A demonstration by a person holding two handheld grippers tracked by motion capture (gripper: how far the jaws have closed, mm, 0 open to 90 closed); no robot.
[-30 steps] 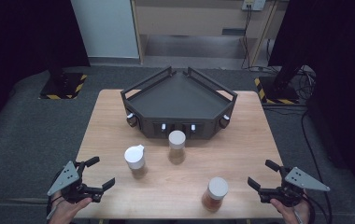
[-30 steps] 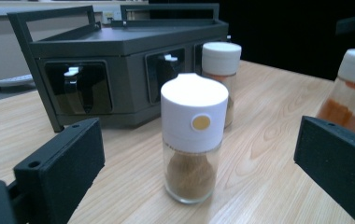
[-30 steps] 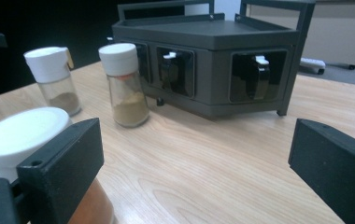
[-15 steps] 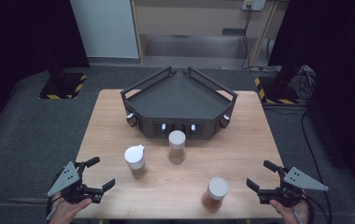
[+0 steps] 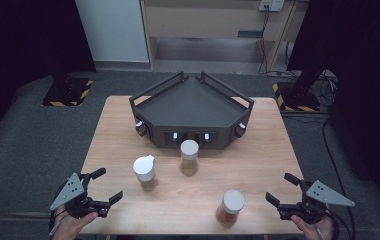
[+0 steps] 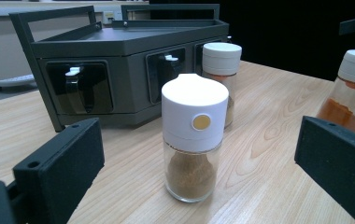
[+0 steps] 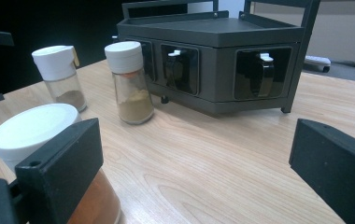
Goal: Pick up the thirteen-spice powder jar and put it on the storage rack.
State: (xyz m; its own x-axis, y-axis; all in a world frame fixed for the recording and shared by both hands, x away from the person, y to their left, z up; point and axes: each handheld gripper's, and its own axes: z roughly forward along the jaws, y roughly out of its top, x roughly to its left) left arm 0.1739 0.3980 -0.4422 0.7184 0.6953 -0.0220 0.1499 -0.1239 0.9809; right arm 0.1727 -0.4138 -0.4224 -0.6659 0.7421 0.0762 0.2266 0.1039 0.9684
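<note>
A wooden table [image 5: 258, 165] stood on a grey carpet, seen from above. At its far middle sat a dark, wedge-shaped rack [image 5: 192, 112] with a flat top, raised rails and small windowed slots along its front.

Three clear spice jars with white caps stood upright on the table, apart from one another. The middle jar [image 5: 189, 156] stood just in front of the rack and held tan powder. The left jar [image 5: 144, 172], nearer the person, had a flip-top cap and held brown powder. The right jar [image 5: 230, 207], near the front edge, held orange powder.

The left gripper [image 5: 103, 190] was held in a hand at the front left corner of the table, its jaws spread wide and holding nothing. The right gripper [image 5: 279, 189] was held in a hand at the front right corner, its jaws also spread wide and empty. Both were well apart from the rack.

In the left gripper view, the flip-top jar [image 6: 194, 135] stood between the two black jaws but farther off, untouched, a round yellow dot on its cap. The tan jar [image 6: 221, 79] stood behind it by the rack [image 6: 119, 65], and the orange jar [image 6: 353, 88] at the right edge.

In the right gripper view, the orange jar [image 7: 33, 126] stood close behind the left-hand jaw; whether they touched could not be told. The tan jar [image 7: 130, 81] and flip-top jar [image 7: 59, 74] stood farther off, beside the rack [image 7: 217, 56].
</note>
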